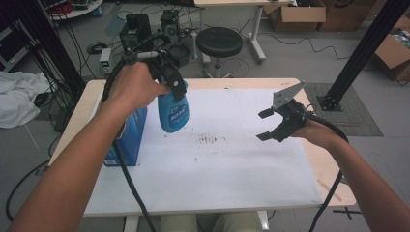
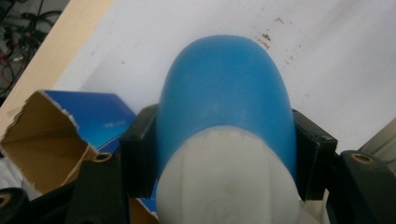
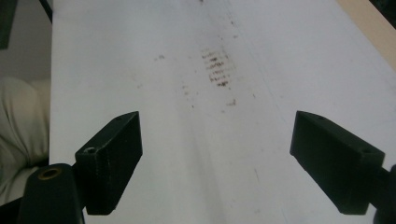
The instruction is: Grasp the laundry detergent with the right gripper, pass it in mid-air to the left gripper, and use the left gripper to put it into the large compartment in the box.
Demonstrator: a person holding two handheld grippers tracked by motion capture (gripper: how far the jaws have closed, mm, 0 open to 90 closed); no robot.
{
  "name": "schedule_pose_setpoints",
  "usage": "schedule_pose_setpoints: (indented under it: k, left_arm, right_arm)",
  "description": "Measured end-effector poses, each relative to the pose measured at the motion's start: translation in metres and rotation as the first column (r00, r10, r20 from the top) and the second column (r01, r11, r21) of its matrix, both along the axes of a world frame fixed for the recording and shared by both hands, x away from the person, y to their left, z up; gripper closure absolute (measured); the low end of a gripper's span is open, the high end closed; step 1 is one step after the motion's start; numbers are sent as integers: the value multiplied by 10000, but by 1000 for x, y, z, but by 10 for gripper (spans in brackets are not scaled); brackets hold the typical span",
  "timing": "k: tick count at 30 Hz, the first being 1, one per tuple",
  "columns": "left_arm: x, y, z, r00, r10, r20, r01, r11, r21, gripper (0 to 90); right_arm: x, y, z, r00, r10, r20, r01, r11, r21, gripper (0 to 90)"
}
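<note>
the left hand-held gripper (image 1: 176, 92) is clenched on a blue bottle (image 1: 172, 112), its jaws pressing the bottle's two sides just below the white cap (image 2: 229, 179). gripping near the top lets the bottle hang with its rounded base down, clear of the bench (image 1: 241, 159). in the high view the bottle hangs in the air at about ten o'clock from the middle of the white sheet, just beside an open blue carton (image 1: 129, 137) that stands at the bench's nine o'clock edge. the left gripper view shows the carton's torn brown flaps (image 2: 42, 135) open below and to one side of the bottle, so the bottle has most likely been lifted out of it; the height keeps its base clear of the carton's rim.

the right hand-held gripper (image 1: 270, 124) is released, jaws spread wide with nothing between them. it hovers above the bench at about three o'clock, well apart from the bottle and pointing toward the sheet's middle, where a patch of brown smudges (image 1: 211, 140) lies. held open like that, it looks ready to take the bottle or steady it.
</note>
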State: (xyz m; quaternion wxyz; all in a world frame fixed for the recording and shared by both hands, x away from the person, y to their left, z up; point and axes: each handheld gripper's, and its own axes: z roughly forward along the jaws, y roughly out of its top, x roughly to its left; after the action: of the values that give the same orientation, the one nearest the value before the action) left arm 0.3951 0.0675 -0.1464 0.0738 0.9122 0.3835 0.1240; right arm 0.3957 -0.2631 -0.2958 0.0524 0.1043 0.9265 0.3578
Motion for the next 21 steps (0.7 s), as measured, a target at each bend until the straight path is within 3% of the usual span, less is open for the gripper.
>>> schedule_pose_setpoints:
  k: [3, 4, 6, 8, 9, 12, 15, 16, 17, 18, 20, 21]
  left_arm:
    - [1, 2, 5, 9993, 365, 6, -365, 9993, -29, 383]
    - [3, 6, 12, 9970, 780, -2, -780, 9969, -48, 383]
    - [5, 9, 17, 9945, 1048, 3, -1048, 9945, -33, 383]
    - [6, 12, 21, 9912, 1326, -8, -1326, 9912, -52, 384]
    - [7, 16, 24, 9860, 1666, -38, -1666, 9860, -97, 384]
    - [9, 23, 28, 9758, 2172, -239, -2175, 9760, -111, 384]
    - [11, 31, 34, 9560, 2911, -364, -2918, 9563, -180, 384]
    - [11, 33, 36, 9514, 3057, -379, -3066, 9517, -192, 384]
    - [11, 33, 36, 9514, 3057, -379, -3066, 9517, -192, 384]
    - [12, 39, 40, 9361, 3499, -358, -3506, 9363, -178, 384]
    - [12, 45, 44, 9178, 3956, -338, -3965, 9177, -263, 384]
    - [12, 45, 44, 9178, 3956, -338, -3965, 9177, -263, 384]
  right_arm:
    - [0, -3, 3, 10000, -25, -25, 24, 9995, -321, 167]
    - [1, -7, 4, 10000, -55, -56, 51, 9967, -816, 167]
    - [0, -11, 4, 9999, -125, -69, 116, 9928, -1191, 162]
    - [0, -12, 5, 9998, -164, -89, 151, 9910, -1328, 162]
    - [-1, -17, 7, 9996, -217, -166, 186, 9855, -1689, 167]
    - [-3, -21, 9, 9997, -203, -155, 171, 9821, -1874, 172]
    - [-5, -25, 10, 9997, -216, -138, 184, 9796, -2000, 175]
    - [-6, -27, 10, 9998, -170, -137, 138, 9788, -2042, 180]
    - [-6, -27, 10, 9998, -170, -137, 138, 9788, -2042, 180]
    - [-6, -28, 10, 9999, -85, -118, 57, 9750, -2220, 181]
    - [-6, -29, 10, 9999, -45, -158, 5, 9699, -2436, 180]
    - [-5, -29, 10, 9999, 18, -139, -52, 9682, -2502, 180]
